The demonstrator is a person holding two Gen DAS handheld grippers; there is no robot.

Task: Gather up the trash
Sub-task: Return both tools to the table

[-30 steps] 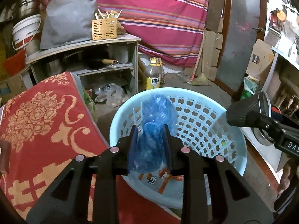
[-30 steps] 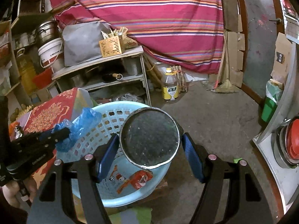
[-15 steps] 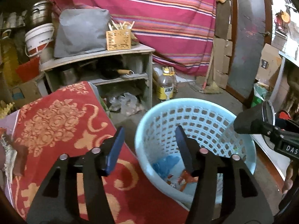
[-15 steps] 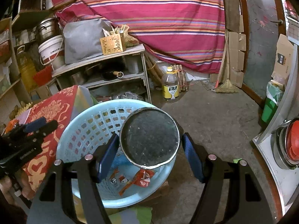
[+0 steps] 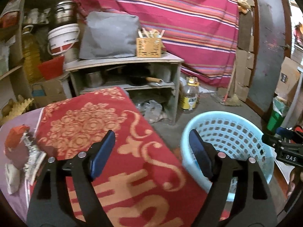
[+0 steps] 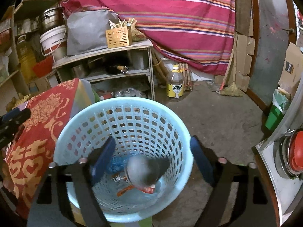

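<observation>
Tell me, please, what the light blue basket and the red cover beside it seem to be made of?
The basket looks like moulded plastic, smooth and slightly glossy: its wall is a regular grid of punched holes under a rounded rim. The red cover looks like woven cloth, matte and soft, probably a towel or blanket: its orange pattern sits in the fabric and it drapes over the edge.

Cluttered home storeroom-kitchen: bare concrete floor [image 6: 217, 117], rough shelf [image 5: 123, 62] holding pots, white bucket [image 5: 63, 37], oil bottle [image 6: 175, 87], broom [image 6: 231, 89], striped cloth [image 6: 170, 19] hung as backdrop.

Blurred can [image 6: 145, 170] inside basket [image 6: 121, 102]
</observation>
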